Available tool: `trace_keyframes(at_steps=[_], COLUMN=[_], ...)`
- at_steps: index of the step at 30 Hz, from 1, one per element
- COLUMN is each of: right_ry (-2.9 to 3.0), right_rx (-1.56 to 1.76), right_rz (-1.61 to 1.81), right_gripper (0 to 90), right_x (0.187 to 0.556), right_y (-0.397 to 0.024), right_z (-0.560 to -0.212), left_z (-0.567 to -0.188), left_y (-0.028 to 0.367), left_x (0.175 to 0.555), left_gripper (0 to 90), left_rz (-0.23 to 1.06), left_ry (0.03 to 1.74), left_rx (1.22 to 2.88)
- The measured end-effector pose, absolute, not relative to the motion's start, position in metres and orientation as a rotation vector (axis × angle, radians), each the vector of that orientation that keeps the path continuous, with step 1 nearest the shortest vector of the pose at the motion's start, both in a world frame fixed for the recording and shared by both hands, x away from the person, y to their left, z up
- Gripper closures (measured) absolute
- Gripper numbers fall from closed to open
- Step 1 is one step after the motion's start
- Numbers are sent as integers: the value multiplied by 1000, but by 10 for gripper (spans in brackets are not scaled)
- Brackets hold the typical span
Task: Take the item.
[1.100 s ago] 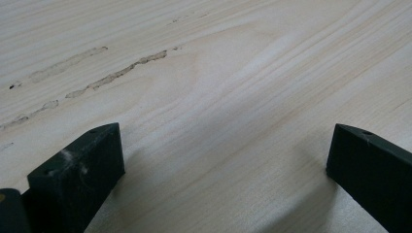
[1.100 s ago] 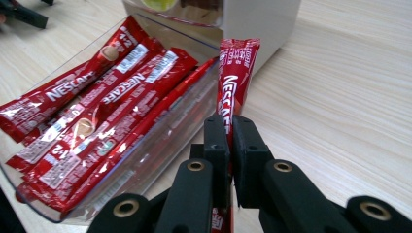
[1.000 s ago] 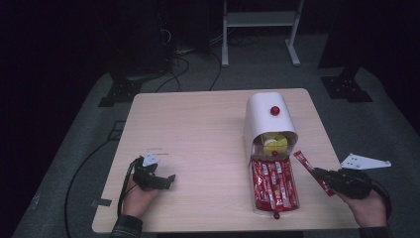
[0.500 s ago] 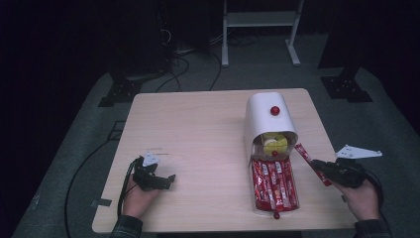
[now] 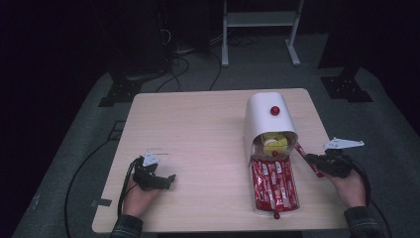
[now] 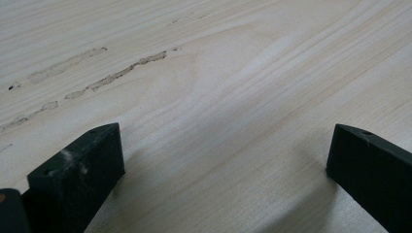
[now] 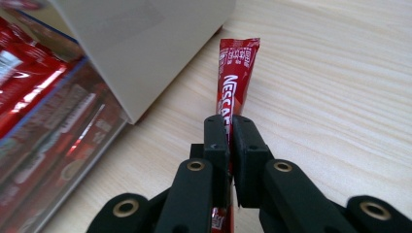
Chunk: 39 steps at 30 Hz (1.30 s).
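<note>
A red Nescafe stick sachet (image 7: 235,80) is pinched between the jaws of my right gripper (image 7: 230,127), its far end low over the wood beside the white box. In the high view the same sachet (image 5: 303,153) points toward the box, with the right gripper (image 5: 312,159) shut on it at the table's right edge. The white box (image 5: 262,116) lies on its side, with yellow items (image 5: 273,143) at its mouth. A clear tray (image 5: 292,205) before it holds several red sachets (image 5: 272,182). My left gripper (image 5: 167,181) rests open on the wood at the near left, nothing between its fingers (image 6: 77,167).
The wooden table (image 5: 198,134) has bare room across its middle and left. A small red ball (image 5: 276,215) lies at the tray's near end. A red knob (image 5: 274,110) sits on the box. Cables and stand feet (image 5: 349,89) lie on the dark floor behind.
My right gripper has carried the red sachet to the left and a little down, closer to the white box. The left gripper has stayed in place.
</note>
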State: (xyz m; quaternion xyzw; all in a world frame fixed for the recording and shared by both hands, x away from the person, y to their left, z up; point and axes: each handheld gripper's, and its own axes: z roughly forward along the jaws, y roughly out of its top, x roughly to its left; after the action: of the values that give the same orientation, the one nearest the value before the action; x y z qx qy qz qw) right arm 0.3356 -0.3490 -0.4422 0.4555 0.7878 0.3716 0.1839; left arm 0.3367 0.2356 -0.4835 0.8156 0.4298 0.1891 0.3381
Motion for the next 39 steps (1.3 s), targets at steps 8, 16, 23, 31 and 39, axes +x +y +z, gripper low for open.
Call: trace_keyframes(at_steps=[8,16,23,31,39], right_ry=[2250,2281,2297,2314,2308], right_rx=[1301,1316,1319,1319,1339], right_rz=[1022,1002,987,965,981], right_gripper=[849,849,845,842,640], right_x=[345,350,351,352,352], right_y=[-347,-345,-343,-342,-342], right_z=[-450,-456,-459,-462,-463], left_z=[-483,-483,-483,-483,-483], left_y=[236,236,236,236,236], left_x=[337,337,337,337,337], left_gripper=[0,0,0,0,0], left_rz=[493,493,494,494,494], left_ry=[1120,1119,1118,1118,1118], left_rx=[2125,2125,2126,2126,2126])
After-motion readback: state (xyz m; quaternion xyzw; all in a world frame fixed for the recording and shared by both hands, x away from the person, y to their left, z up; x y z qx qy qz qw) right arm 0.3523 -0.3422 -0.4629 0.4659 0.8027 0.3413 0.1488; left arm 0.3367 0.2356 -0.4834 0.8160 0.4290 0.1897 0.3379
